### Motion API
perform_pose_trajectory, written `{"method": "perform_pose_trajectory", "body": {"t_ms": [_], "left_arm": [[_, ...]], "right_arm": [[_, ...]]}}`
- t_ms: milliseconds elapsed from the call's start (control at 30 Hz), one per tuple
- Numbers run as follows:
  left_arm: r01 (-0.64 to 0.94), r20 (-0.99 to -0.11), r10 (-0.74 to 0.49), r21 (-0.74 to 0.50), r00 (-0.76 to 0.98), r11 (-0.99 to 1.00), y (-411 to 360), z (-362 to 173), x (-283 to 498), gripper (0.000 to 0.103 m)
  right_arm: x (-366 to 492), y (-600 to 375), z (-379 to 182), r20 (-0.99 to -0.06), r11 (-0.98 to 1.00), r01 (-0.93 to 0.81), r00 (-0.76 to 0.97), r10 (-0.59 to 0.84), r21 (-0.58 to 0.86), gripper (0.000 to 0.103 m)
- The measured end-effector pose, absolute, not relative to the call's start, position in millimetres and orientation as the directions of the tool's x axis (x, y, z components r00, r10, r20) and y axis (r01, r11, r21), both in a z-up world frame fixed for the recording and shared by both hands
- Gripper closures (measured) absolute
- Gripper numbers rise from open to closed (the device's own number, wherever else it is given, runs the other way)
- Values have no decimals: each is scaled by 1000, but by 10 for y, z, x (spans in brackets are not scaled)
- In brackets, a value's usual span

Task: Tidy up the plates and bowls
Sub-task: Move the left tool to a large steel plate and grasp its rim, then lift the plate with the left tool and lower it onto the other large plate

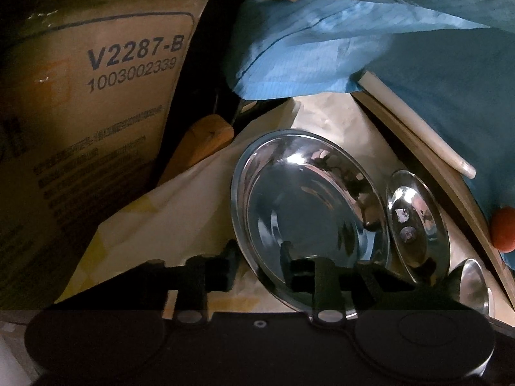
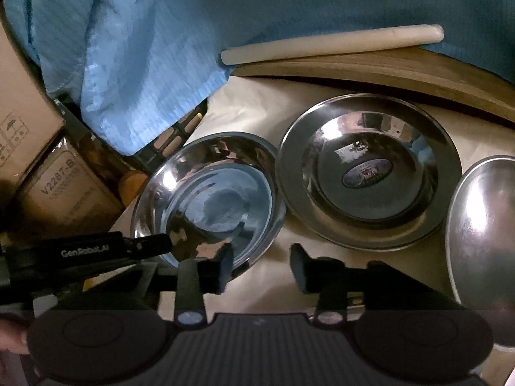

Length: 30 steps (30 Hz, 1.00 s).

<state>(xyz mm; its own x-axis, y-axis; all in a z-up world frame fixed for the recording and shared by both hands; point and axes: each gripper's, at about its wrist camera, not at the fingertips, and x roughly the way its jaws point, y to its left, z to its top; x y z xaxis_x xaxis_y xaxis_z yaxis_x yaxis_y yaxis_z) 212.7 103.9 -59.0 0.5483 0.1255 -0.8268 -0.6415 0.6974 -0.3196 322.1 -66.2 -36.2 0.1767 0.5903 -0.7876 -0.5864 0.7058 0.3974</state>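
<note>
A wide shiny steel bowl (image 1: pixel 309 206) (image 2: pixel 209 199) lies on the cream cloth. My left gripper (image 1: pixel 260 270) straddles its near rim, one finger inside and one outside, with a gap showing at the pads. In the right wrist view its black body (image 2: pixel 90 252) reaches the bowl's left rim. My right gripper (image 2: pixel 262 265) straddles the same bowl's right rim, and cloth shows between the outer finger and the rim. A steel plate (image 2: pixel 370 170) (image 1: pixel 415 225) with a sticker lies beside it. A third steel dish (image 2: pixel 486 231) (image 1: pixel 473 283) lies further right.
A blue garment (image 1: pixel 322 48) (image 2: pixel 128 64) hangs over the back of the table. Printed cardboard boxes (image 1: pixel 96 96) (image 2: pixel 64 186) stand close on the left, beside a black crate (image 2: pixel 173 138). A white roll (image 2: pixel 331 41) lies on a wooden board (image 2: pixel 386 74) behind the dishes.
</note>
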Motion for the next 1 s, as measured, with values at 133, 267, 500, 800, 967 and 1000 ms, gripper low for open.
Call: {"method": "perform_pose_trajectory", "body": {"t_ms": [133, 267, 500, 800, 967, 1000], "left_arm": [[-643, -825, 141, -306, 547, 702, 1029, -584, 2101, 86], [-630, -821, 132, -313, 556, 711, 1015, -563, 2056, 87], [-606, -817, 130, -299, 562, 737, 951, -511, 1927, 86], [-582, -799, 119, -316, 589, 749, 899, -429, 1634, 84], [-530, -774, 113, -311, 623, 789, 811, -338, 1531, 84], [-515, -769, 108, -310, 630, 799, 789, -322, 1533, 84]], "right_arm": [[3210, -652, -369, -781, 697, -596, 177, 599, 399, 79], [3166, -655, -351, -785, 694, -617, 192, 589, 370, 79], [3057, -682, -286, -784, 678, -644, 190, 591, 355, 79], [2782, -725, -128, -761, 635, -705, 211, 613, 317, 79], [2657, -860, 8, -739, 630, -720, 249, 626, 291, 79], [2642, -897, 32, -736, 635, -717, 258, 626, 289, 79]]}}
